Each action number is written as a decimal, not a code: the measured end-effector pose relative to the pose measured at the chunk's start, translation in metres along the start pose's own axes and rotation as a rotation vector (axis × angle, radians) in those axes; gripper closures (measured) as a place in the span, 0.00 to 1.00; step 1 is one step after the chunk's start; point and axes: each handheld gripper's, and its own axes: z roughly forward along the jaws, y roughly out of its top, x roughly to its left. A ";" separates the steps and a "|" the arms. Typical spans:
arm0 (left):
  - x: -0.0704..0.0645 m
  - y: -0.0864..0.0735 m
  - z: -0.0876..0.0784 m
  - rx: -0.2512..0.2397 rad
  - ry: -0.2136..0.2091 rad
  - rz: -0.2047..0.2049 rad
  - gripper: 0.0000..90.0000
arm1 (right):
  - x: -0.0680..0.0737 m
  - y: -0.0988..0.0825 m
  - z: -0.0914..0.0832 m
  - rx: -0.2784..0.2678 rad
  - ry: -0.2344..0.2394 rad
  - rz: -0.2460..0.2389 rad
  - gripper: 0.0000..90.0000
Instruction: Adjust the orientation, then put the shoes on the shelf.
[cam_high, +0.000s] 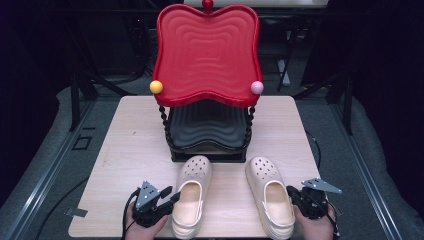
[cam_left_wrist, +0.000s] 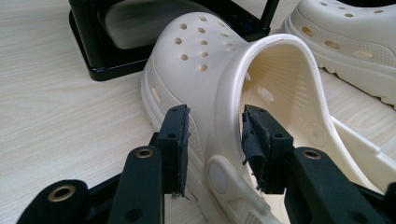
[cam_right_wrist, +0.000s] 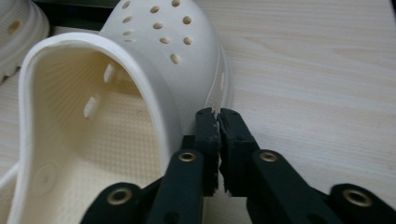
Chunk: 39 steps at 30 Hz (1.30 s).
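Cream foam clogs lie side by side at the lower centre of the table (cam_high: 125, 145), toes toward the red-topped rack (cam_high: 206, 50). The left gripper (cam_left_wrist: 215, 140) straddles the left clog (cam_left_wrist: 224, 79) side wall, jaws wide; closing squarely on the wall would likely secure it. The right gripper (cam_right_wrist: 218, 135), jaws pressed together on nothing, sits just beside the right clog (cam_right_wrist: 140, 70). Both heels are cut off in the gripper views.

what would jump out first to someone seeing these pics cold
A tall red wavy tray tops a two-tier stand at the table's far middle, a yellow ball and a pink ball on its front corners. In front lie two cream clogs: the left gripper straddles the left clog's side wall, open; the right gripper is shut beside the right clog.
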 end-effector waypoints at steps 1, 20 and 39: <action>0.000 0.000 0.000 0.000 0.000 0.003 0.68 | 0.001 0.000 -0.001 -0.006 -0.019 -0.012 0.92; -0.004 -0.001 0.002 0.002 -0.013 0.007 0.68 | 0.027 0.004 -0.014 -0.060 0.004 -0.113 0.77; -0.008 -0.001 0.006 0.017 -0.037 -0.008 0.74 | 0.086 0.011 -0.005 -0.013 0.104 -0.135 0.92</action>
